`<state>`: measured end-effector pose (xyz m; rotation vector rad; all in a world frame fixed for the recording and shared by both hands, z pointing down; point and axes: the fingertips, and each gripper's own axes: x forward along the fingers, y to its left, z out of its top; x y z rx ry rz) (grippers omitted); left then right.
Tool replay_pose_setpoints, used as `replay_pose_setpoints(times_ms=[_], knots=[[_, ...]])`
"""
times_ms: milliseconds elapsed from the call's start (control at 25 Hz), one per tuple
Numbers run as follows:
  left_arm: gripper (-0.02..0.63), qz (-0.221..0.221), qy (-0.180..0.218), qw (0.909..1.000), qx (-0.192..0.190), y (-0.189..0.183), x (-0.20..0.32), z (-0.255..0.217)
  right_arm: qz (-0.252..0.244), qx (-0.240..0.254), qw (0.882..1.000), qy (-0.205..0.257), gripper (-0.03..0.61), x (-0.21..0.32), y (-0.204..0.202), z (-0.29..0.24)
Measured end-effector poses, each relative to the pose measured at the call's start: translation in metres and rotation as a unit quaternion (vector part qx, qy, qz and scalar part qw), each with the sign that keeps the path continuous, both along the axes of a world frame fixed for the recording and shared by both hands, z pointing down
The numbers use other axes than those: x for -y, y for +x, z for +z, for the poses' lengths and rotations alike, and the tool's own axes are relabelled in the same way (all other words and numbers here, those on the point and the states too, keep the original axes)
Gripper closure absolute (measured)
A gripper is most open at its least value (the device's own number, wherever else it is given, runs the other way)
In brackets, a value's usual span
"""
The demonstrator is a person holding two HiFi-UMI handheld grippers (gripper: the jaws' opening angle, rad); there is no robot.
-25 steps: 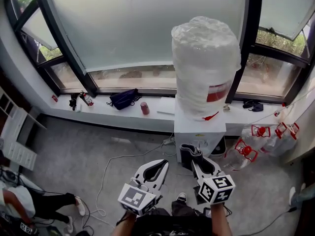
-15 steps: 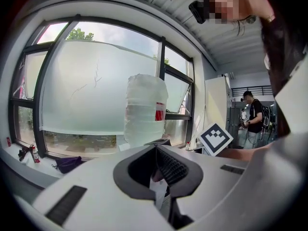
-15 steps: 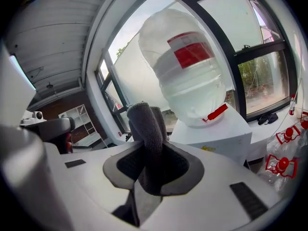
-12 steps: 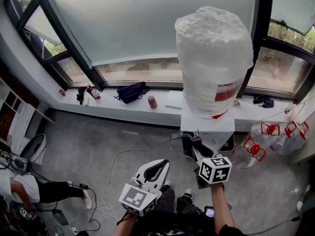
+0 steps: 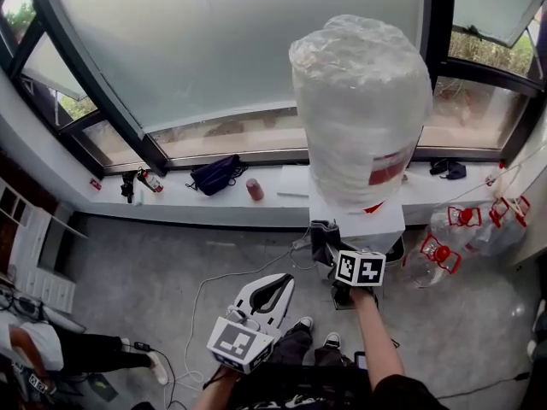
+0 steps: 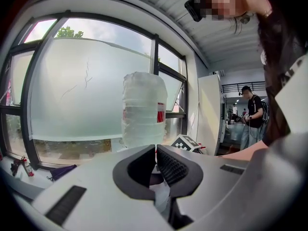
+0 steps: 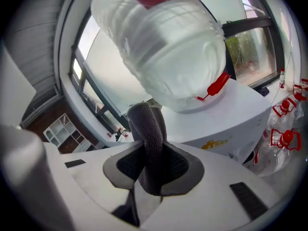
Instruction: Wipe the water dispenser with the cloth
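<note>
The white water dispenser [image 5: 376,223] stands by the window with a big plastic-wrapped bottle [image 5: 359,109] on top; both also fill the right gripper view, dispenser [image 7: 226,114] and bottle [image 7: 163,47]. My right gripper [image 5: 327,250] is shut on a dark grey cloth [image 7: 147,129], held at the dispenser's front left corner, where the cloth [image 5: 321,239] shows beside the cabinet. My left gripper [image 5: 273,293] hangs lower and to the left, shut with nothing between its jaws. From the left gripper view the bottle [image 6: 141,112] rises beyond the jaws.
Empty water bottles with red handles [image 5: 444,250] lie on the floor right of the dispenser. A white cable [image 5: 205,284] runs over the floor. The windowsill [image 5: 171,196] carries a dark bag [image 5: 214,174] and a red cup [image 5: 254,189]. A person [image 6: 252,114] stands far right.
My right gripper has moved up and forward with the cloth, from in front of the dispenser to its front left corner. The left gripper has stayed put.
</note>
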<state>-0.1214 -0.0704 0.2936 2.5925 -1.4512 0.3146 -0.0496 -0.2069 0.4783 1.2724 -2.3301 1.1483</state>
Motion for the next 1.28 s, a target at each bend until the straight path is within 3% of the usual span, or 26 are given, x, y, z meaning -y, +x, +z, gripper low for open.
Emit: replay_pose_setpoints(times_ms=[200, 400, 760, 1280], knots=[[0.594, 0.012, 0.002, 0.9999, 0.005, -0.014, 0.019, -0.003, 0.073, 0.021, 0.995, -0.062, 0.479, 0.022, 0.017, 0.024], [0.594, 0.023, 0.004, 0.9997, 0.000, -0.021, 0.034, -0.004, 0.126, 0.052, 0.987, -0.087, 0.477, 0.028, 0.051, 0.033], [0.594, 0.068, 0.002, 0.9976, -0.016, -0.004, 0.042, 0.007, 0.198, 0.062, 0.975, -0.085, 0.474, 0.036, 0.132, 0.033], [0.594, 0.062, -0.009, 0.9979, -0.016, -0.012, 0.040, 0.014, 0.244, -0.003, 0.968, -0.065, 0.472, 0.046, 0.233, 0.040]])
